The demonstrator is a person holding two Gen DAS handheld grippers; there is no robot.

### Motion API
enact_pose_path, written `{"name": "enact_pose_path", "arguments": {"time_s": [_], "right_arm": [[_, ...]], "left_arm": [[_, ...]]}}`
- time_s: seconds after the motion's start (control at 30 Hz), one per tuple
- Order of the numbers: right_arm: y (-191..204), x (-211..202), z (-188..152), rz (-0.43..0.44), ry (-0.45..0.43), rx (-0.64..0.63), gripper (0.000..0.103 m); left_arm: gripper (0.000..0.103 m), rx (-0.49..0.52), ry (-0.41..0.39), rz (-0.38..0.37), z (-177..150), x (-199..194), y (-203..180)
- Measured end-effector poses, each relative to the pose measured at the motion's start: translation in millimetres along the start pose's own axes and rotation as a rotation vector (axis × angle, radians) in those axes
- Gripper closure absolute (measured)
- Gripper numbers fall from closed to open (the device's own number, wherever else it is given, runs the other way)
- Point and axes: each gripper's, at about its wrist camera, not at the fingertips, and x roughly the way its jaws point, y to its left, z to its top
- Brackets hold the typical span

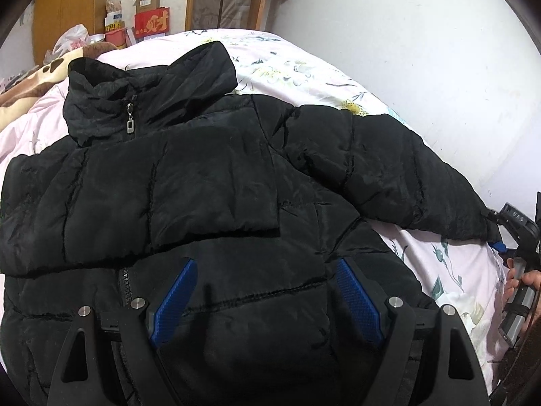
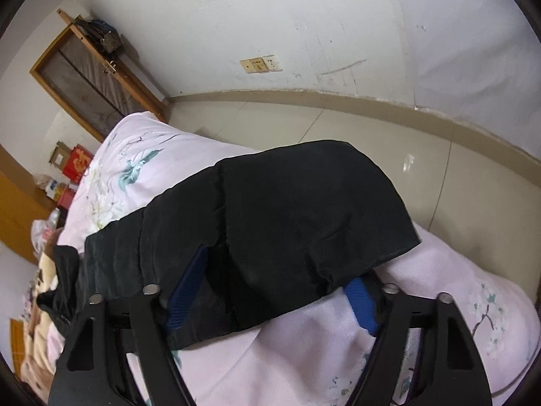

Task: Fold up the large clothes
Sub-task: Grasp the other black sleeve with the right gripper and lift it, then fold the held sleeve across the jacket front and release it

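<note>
Blue-padded fingers of the left gripper [image 1: 263, 299] stand wide apart with nothing between them, hovering just over the lower front of the black puffer jacket [image 1: 209, 182], which lies face up and zipped on the pink floral bedspread [image 1: 304, 67] with one sleeve folded across its chest. At the bed's edge the right gripper [image 2: 274, 291] also has its fingers spread, the cuff of the jacket's outstretched sleeve [image 2: 290, 216] draped between and over them; whether the pads actually pinch the cloth cannot be told. Beyond the bed are a white wall [image 2: 304, 17] and a red box [image 1: 152, 22].
</note>
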Motion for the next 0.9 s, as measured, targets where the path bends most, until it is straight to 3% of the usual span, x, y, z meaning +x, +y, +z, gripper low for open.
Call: {"name": "enact_pose_path", "arguments": {"time_s": [0.1,0.13,0.23,0.43,0.63,0.9], "right_arm": [[1.9,-0.4,0.8,-0.048,-0.007,-0.036,0.064],[2.6,-1.1,1.3,-0.051,-0.01,-0.047,0.078],[8.2,-11.5,2.9,-0.057,-0.051,-0.091,0.091],[42.9,-50.8,-0.2,0.003,-0.156,-0.211,0.093],[102.7,-89.1,-8.3,0.137,-0.224,-0.37,0.093],[192.3,-100.4,-43.4,0.255,-0.214,-0.555,0.095]], "left_arm": [[0.019,0.003,-0.003,0.008,0.8,0.6,0.2],[0.019,0.003,-0.005,0.006,1.1,0.0,0.7],[0.019,-0.003,-0.01,-0.004,2.0,-3.4,2.8],[0.019,-0.016,-0.039,-0.011,6.0,-19.6,10.8],[0.019,-0.053,-0.077,-0.005,12.4,-41.2,31.0],[0.019,-0.118,-0.129,0.014,20.5,-68.4,74.8]]}}
